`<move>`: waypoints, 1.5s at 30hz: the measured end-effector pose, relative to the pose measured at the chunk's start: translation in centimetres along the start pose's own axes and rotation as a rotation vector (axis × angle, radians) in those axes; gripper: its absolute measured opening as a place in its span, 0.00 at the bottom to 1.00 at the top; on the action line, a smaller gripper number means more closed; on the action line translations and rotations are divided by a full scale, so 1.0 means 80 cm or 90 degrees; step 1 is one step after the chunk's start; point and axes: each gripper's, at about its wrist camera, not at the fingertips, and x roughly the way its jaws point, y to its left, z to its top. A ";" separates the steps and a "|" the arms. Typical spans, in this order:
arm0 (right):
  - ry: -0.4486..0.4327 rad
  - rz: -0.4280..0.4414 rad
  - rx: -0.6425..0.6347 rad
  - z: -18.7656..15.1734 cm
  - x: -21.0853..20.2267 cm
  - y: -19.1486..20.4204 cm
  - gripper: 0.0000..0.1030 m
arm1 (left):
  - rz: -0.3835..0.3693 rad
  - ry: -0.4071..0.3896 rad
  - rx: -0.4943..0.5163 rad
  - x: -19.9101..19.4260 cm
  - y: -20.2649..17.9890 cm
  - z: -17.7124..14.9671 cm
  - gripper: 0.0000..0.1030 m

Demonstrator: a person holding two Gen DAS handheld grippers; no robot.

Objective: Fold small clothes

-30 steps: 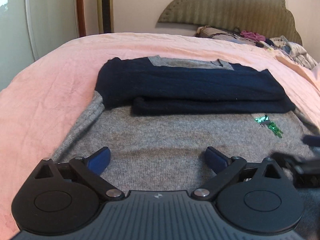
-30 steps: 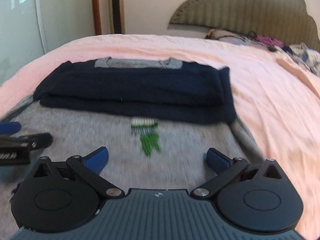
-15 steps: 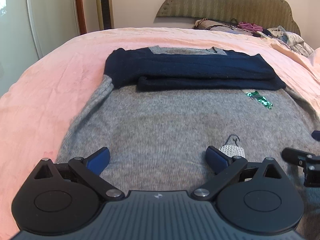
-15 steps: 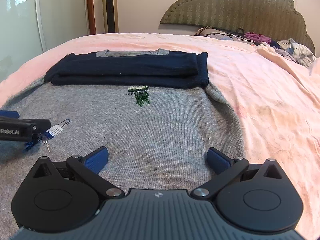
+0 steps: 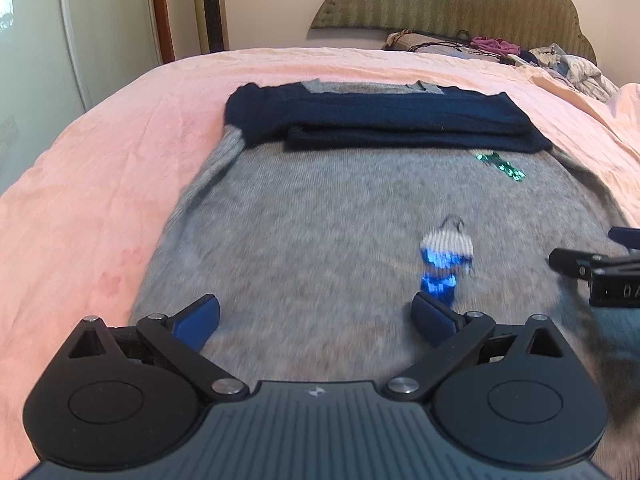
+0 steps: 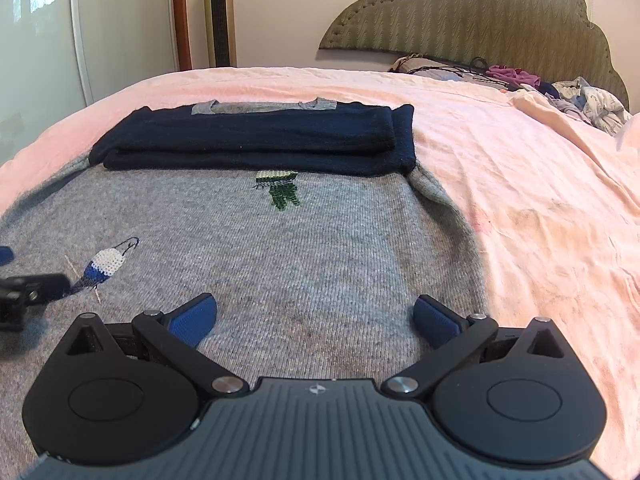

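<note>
A grey knitted sweater [image 5: 320, 240] [image 6: 320, 248] lies flat on the pink bed, its navy sleeves [image 5: 384, 124] [image 6: 256, 136] folded across the chest below the grey collar. It carries a green embroidered motif [image 6: 282, 192] and a blue-and-white one [image 5: 444, 260] [image 6: 102, 266]. My left gripper [image 5: 316, 314] hovers open over the sweater's lower left part. My right gripper [image 6: 316, 314] hovers open over its lower right part, nothing between the fingers. Each gripper shows at the edge of the other's view: the right gripper [image 5: 592, 268] and the left gripper [image 6: 24, 292].
The pink bedsheet [image 6: 520, 200] spreads around the sweater. A pile of loose clothes [image 6: 560, 92] lies by the olive headboard [image 6: 480, 20] at the back right. A tower fan [image 6: 219, 12] and wardrobe doors [image 6: 120, 24] stand behind the bed on the left.
Both grippers have drawn back toward the sweater's hem, so more grey fabric and the blue-and-white motif have come into view. Both stay open.
</note>
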 end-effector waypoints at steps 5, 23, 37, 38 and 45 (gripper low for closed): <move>0.004 0.002 -0.010 -0.024 -0.032 0.000 1.00 | 0.006 -0.007 0.012 -0.036 0.005 -0.035 1.00; 0.059 0.144 0.024 -0.094 -0.175 -0.066 1.00 | -0.065 0.014 -0.059 -0.132 0.078 -0.113 1.00; 0.199 0.309 0.253 -0.109 -0.162 -0.132 0.16 | -0.276 0.103 -0.261 -0.120 0.129 -0.111 0.08; 0.204 0.310 0.250 -0.113 -0.161 -0.134 0.14 | -0.268 0.109 -0.260 -0.118 0.133 -0.112 0.07; 0.188 0.280 0.282 -0.118 -0.167 -0.180 0.11 | -0.231 0.085 -0.218 -0.123 0.149 -0.118 0.09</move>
